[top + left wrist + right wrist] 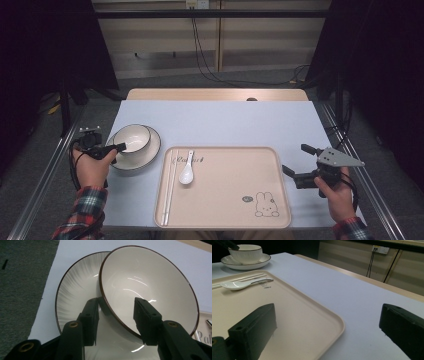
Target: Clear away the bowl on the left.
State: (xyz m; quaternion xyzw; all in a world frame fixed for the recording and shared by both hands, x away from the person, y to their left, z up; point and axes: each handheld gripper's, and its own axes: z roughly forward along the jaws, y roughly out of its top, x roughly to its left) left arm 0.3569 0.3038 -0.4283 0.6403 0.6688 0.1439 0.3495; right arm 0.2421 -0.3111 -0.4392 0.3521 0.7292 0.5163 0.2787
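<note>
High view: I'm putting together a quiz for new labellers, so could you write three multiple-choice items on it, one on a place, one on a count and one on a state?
1. Where does the bowl stand?
A. on the plate, left of the tray
B. in the tray's middle
C. at the table's far right corner

2. How many spoons lie on the tray?
A. three
B. none
C. one

3. How are the right tongs?
A. shut on a cup
B. open and empty
C. shut on a napkin

Key: 1 A, the bowl sits inside the plate's rim beside the tray. 2 C, a single white spoon lies there. 3 B, their jaws stand wide apart with nothing between them.
</note>
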